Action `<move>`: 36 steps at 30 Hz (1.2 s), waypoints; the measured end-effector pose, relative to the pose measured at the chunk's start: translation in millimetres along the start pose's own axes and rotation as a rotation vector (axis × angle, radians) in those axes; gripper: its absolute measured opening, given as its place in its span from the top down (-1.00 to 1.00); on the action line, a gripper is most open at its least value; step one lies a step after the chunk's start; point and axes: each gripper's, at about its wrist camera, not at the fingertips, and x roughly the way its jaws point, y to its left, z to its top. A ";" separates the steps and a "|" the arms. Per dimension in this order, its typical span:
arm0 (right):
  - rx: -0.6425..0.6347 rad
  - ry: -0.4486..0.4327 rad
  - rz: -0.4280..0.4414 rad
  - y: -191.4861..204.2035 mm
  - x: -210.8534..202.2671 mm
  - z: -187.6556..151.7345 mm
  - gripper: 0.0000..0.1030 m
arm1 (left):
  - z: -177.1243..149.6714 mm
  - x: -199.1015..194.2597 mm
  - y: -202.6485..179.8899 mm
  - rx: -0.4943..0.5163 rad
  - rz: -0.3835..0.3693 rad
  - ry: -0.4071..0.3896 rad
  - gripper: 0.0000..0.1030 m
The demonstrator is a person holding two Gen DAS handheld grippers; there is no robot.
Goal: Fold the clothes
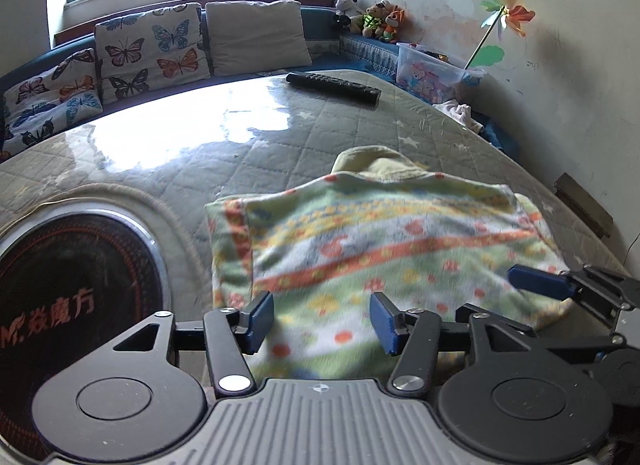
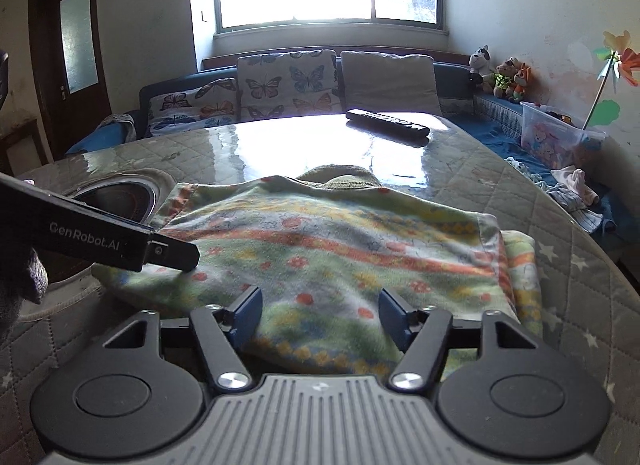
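The soft fleece garment, pale green with orange, yellow and white patterned bands (image 1: pixel 372 249), is lying on the glossy quilted grey desk (image 1: pixel 168 153), directly ahead of and partly beneath both claws. It is already forming a compact, roughly rectangular bundle: a sleeve or side panel is lying turned inward along its left edge, more layers are showing at its right edge, and an olive collar is standing at the far end. This arrangement is fitting either a fold part-way through or one nearly complete and being tidied; the pictures are not settling which. The left claw (image 1: pixel 322 319) is hovering released over the near hem, its blue pads apart with cloth visible between them but not gripped. The right claw (image 2: pixel 320 315) is likewise released, jaws spread over the near hem just to the right. Judged from this, good practice is consisting of lowering both claws evenly, taking all layers at the hem rather than the top layer alone, keeping the two grip points level so the edge is staying straight, and avoiding drag toward the round recessed heater (image 1: pixel 76 285) sitting left of the left claw. The black remote control (image 1: pixel 334 89) is lying well beyond the garment.
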 end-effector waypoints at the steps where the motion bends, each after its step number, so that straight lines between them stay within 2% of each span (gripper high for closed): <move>1: 0.002 -0.002 -0.002 1.2 -2.4 -1.5 -0.44 | -2.5 -2.4 0.3 0.003 0.001 -0.005 -0.16; 8: 0.026 -0.015 -0.011 5.9 -14.0 -9.7 -0.57 | -20.2 -17.7 -3.3 0.035 0.018 -0.032 -0.33; 10: 0.034 -0.018 -0.014 6.6 -16.4 -11.2 -0.70 | -25.3 -22.0 -4.5 0.044 0.023 -0.039 -0.37; 14: 0.043 -0.029 -0.024 10.1 -24.6 -15.0 -0.77 | -35.4 -31.4 -5.2 0.051 0.028 -0.052 -0.52; 18: 0.041 -0.048 -0.034 16.1 -35.6 -17.8 -0.97 | -45.5 -42.0 -4.5 0.047 0.032 -0.068 -0.62; 22: 0.042 -0.064 -0.042 20.9 -44.4 -20.1 -1.00 | -54.8 -53.1 -5.7 0.057 0.047 -0.089 -0.70; 30: 0.063 -0.078 -0.049 27.2 -58.2 -28.5 -1.00 | -71.5 -72.2 -0.4 0.051 0.091 -0.120 -1.00; 36: 0.055 -0.080 -0.063 36.4 -65.6 -33.6 -1.00 | -83.1 -82.6 -0.1 0.050 0.108 -0.137 -1.00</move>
